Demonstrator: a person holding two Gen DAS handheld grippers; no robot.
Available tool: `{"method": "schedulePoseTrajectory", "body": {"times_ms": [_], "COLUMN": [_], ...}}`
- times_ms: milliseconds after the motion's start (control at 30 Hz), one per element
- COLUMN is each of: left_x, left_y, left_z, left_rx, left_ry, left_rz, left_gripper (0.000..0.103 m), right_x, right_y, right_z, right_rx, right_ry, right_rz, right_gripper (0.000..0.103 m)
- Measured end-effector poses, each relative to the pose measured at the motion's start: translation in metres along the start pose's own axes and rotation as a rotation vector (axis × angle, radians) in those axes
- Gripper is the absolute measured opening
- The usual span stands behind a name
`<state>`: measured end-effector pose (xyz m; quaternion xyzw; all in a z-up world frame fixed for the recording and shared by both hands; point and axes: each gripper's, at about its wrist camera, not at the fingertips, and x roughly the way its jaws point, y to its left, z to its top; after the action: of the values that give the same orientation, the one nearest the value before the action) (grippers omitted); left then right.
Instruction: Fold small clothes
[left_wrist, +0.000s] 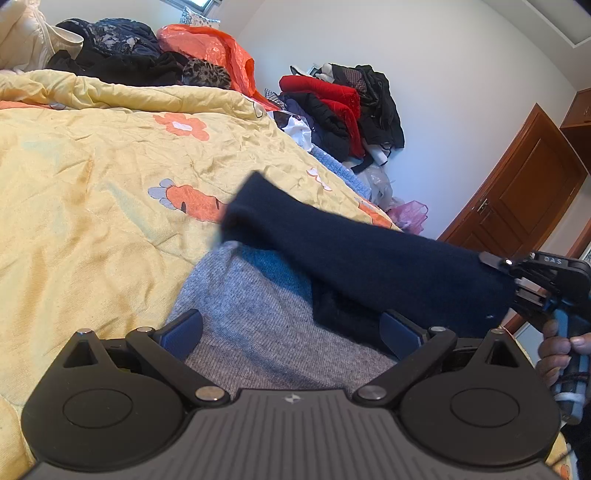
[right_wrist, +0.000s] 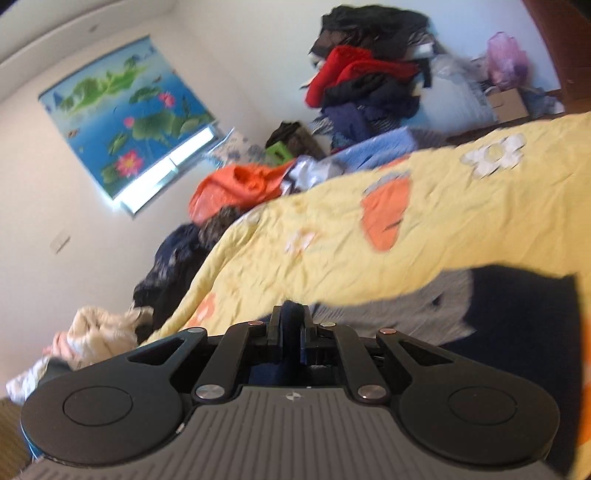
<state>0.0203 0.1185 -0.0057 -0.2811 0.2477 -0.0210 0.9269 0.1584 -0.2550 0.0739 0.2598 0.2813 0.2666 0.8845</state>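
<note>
A grey knit garment (left_wrist: 258, 325) lies on the yellow quilt (left_wrist: 92, 221), right under my left gripper (left_wrist: 291, 332). That gripper is open, its blue pads wide apart over the grey knit with nothing pinched. A navy piece of clothing (left_wrist: 369, 251) is lifted off the grey knit and stretches up to the right, where my right gripper (left_wrist: 511, 275) is shut on its end, a person's hand (left_wrist: 557, 350) on the handle. In the right wrist view the right gripper (right_wrist: 291, 321) clamps a fold of navy cloth (right_wrist: 291, 314). The grey knit (right_wrist: 424, 306) lies beyond it.
Dark clothes (left_wrist: 110, 51) and an orange plastic bag (left_wrist: 210, 44) are heaped at the quilt's far end. A red and black clothing pile (left_wrist: 343, 107) stands against the wall, with a wooden door (left_wrist: 524, 192) to the right. A lotus-print blind (right_wrist: 125, 122) covers the window.
</note>
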Motion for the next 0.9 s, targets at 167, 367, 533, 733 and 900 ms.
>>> {"method": "schedulePoseTrajectory", "body": {"times_ms": [167, 367, 533, 733, 900], "left_x": [0.0, 0.0, 0.001, 0.001, 0.001], "left_y": [0.0, -0.001, -0.002, -0.004, -0.004], "left_z": [0.0, 0.0, 0.001, 0.0, 0.0], "left_rx": [0.001, 0.011, 0.023, 0.03, 0.029], "left_ry": [0.0, 0.001, 0.003, 0.003, 0.002], "left_rz": [0.001, 0.008, 0.017, 0.022, 0.022], "left_gripper": [0.103, 0.103, 0.103, 0.103, 0.103], "right_x": [-0.033, -0.028, -0.034, -0.027, 0.011], "right_y": [-0.055, -0.101, -0.099, -0.03, -0.032], "right_z": [0.023, -0.004, -0.017, -0.056, -0.071], "right_rx": [0.095, 0.15, 0.129, -0.245, -0.337], "right_ry": [-0.004, 0.045, -0.097, -0.112, 0.035], "right_rz": [-0.144, -0.256, -0.429, -0.418, -0.463], "right_gripper": [0.016, 0.02, 0.053, 0.064, 0.064]}}
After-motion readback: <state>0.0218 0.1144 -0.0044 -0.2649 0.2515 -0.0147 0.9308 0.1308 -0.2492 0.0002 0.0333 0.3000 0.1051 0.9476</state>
